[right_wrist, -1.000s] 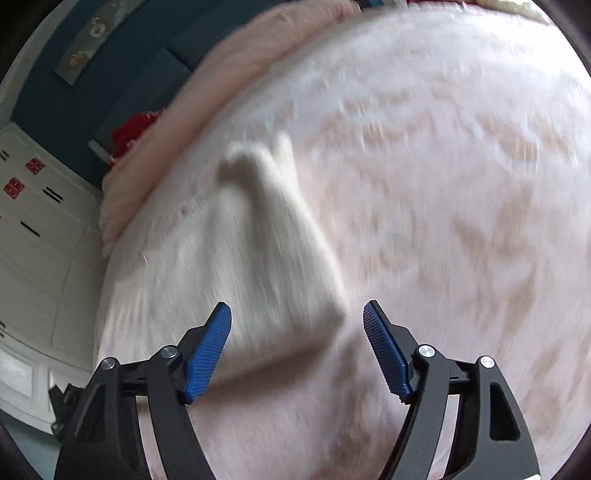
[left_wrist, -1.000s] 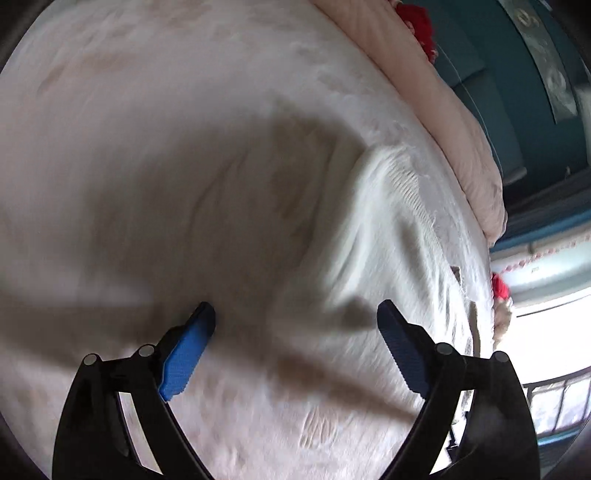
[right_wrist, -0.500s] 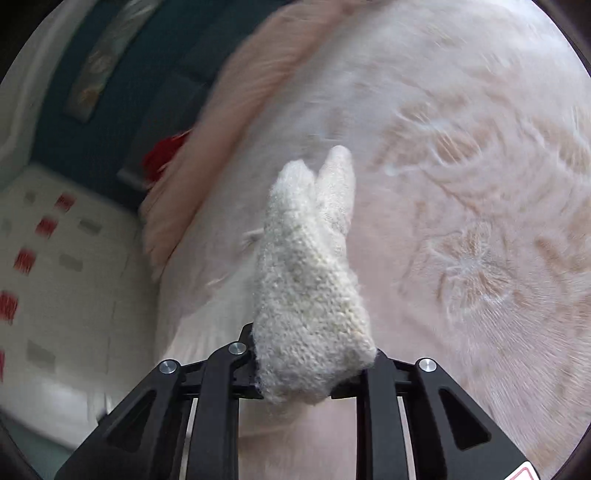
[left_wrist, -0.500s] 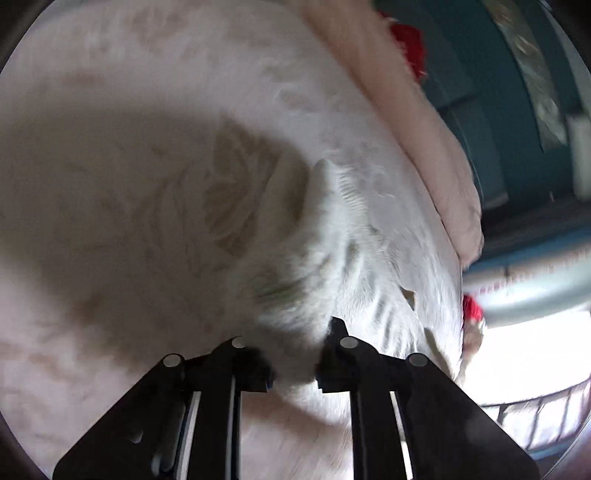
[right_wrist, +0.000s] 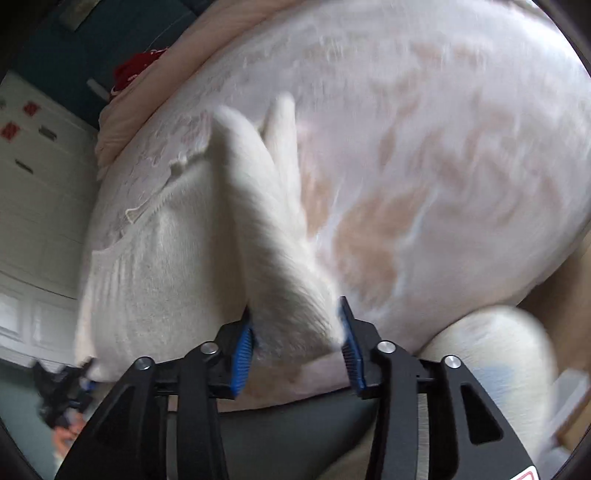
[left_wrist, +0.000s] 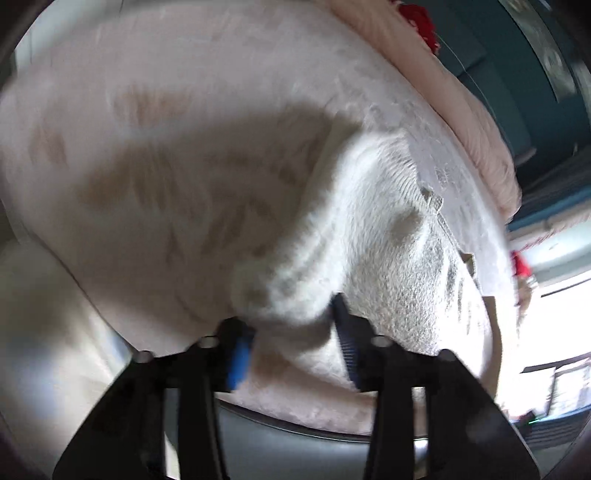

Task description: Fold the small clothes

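A cream knitted garment (left_wrist: 369,229) lies on the pale pink floral bedspread (left_wrist: 166,166). My left gripper (left_wrist: 291,339) is shut on one corner of the garment, with the knit bunched between its blue pads. My right gripper (right_wrist: 297,343) is shut on the other corner of the garment (right_wrist: 266,221), which rises as a ridge away from the fingers. Both corners are lifted off the bed and stretched back over its near edge. The rest of the garment (right_wrist: 155,266) lies flat on the bed to the left in the right wrist view.
A pink duvet (left_wrist: 480,129) with a red item (left_wrist: 421,22) lies along the far side of the bed. A white wardrobe (right_wrist: 40,184) stands at the left in the right wrist view. My left gripper's body shows there at the lower left (right_wrist: 62,395). A cream bundle (right_wrist: 491,354) sits at the lower right.
Both grippers closed on the garment's corners from open a second ago. They have since drawn back towards the near edge of the bed, lifting and stretching the knit.
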Demonstrator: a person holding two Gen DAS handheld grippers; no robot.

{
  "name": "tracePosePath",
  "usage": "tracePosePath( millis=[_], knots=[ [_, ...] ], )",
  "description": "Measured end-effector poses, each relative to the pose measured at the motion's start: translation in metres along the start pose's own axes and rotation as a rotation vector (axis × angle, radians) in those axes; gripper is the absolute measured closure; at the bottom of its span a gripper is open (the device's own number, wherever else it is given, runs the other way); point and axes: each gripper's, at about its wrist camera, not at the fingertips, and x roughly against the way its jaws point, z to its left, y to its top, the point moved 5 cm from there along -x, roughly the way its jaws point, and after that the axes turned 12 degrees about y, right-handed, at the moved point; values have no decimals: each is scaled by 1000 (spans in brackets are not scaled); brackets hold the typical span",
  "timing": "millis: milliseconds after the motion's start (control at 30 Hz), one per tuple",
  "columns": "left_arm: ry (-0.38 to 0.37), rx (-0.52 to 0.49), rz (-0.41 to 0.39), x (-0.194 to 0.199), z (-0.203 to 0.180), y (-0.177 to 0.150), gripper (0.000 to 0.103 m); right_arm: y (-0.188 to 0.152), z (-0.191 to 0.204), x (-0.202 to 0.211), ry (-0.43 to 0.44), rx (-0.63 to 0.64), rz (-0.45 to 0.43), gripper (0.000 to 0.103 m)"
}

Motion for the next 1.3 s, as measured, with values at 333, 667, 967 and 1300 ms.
tracePosePath(
  millis=[333,667,967,1300],
  knots=[
    [-13,-126,-168,6,-76,98,16,104,62,-30,-43,249,-91,41],
    [-38,-92,-57,-68,-88,131,95,147,65,-80,82,137,-127,94],
    [109,-85,-79,-89,-64,137,103,148,23,-99,32,28,-72,78],
    [-69,-334,-100,-8,-114,13,94,29,89,-50,92,295,16,89]
  ],
)
